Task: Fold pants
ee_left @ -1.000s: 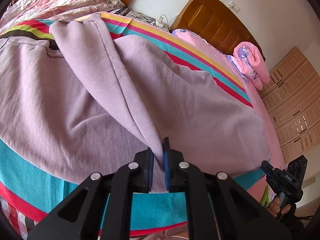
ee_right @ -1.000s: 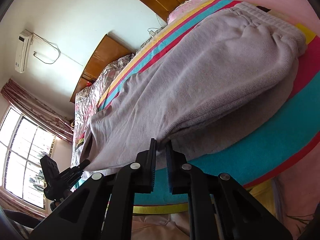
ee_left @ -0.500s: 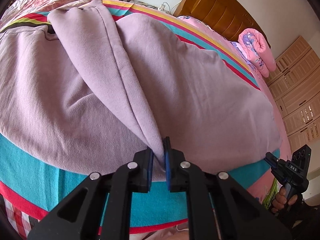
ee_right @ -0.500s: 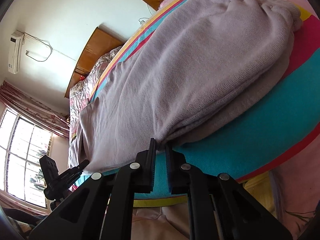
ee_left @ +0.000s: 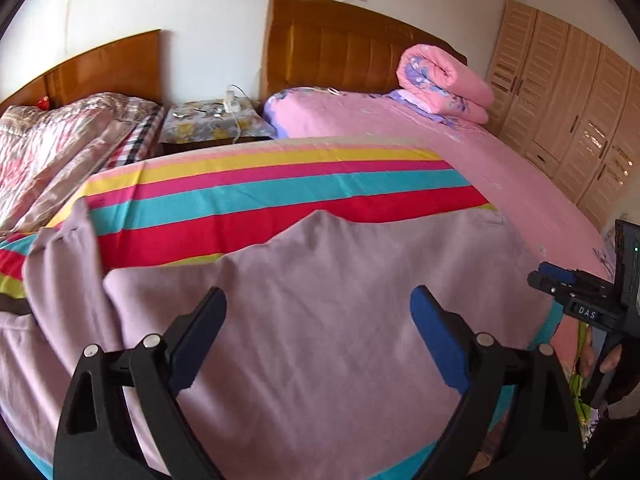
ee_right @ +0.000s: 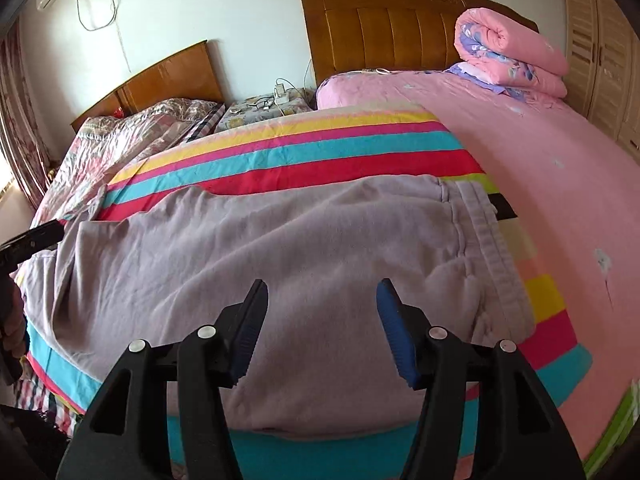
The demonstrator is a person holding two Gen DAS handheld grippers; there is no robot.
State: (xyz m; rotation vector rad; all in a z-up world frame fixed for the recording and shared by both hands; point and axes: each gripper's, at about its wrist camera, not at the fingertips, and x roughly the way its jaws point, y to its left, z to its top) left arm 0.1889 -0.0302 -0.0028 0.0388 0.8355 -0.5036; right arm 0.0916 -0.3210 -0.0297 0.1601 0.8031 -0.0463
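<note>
Lilac sweatpants (ee_left: 320, 320) lie folded lengthwise on a striped blanket (ee_left: 280, 200) at the foot of the bed. In the right wrist view the pants (ee_right: 280, 260) have their waistband (ee_right: 488, 240) at the right and the legs running left. My left gripper (ee_left: 318, 300) hovers above the cloth, its jaws opening wide with nothing clamped between them. My right gripper (ee_right: 322, 288) also hangs over the pants near the waist end, its jaws opening and its pads off the fabric. Each view catches the other gripper at its edge: the right gripper (ee_left: 560, 284), the left gripper (ee_right: 36, 238).
A rolled pink quilt (ee_right: 512, 56) rests by the wooden headboard (ee_right: 392, 24) on the pink bed (ee_right: 560, 168). A nightstand (ee_left: 212, 124) with a charger stands between the two beds. A floral quilt (ee_left: 52, 144) covers the left bed. Wardrobe doors (ee_left: 568, 112) line the right wall.
Both grippers were shut on the near edge of the pants. Both have let go, spread their jaws, lifted back from the cloth and rolled upright.
</note>
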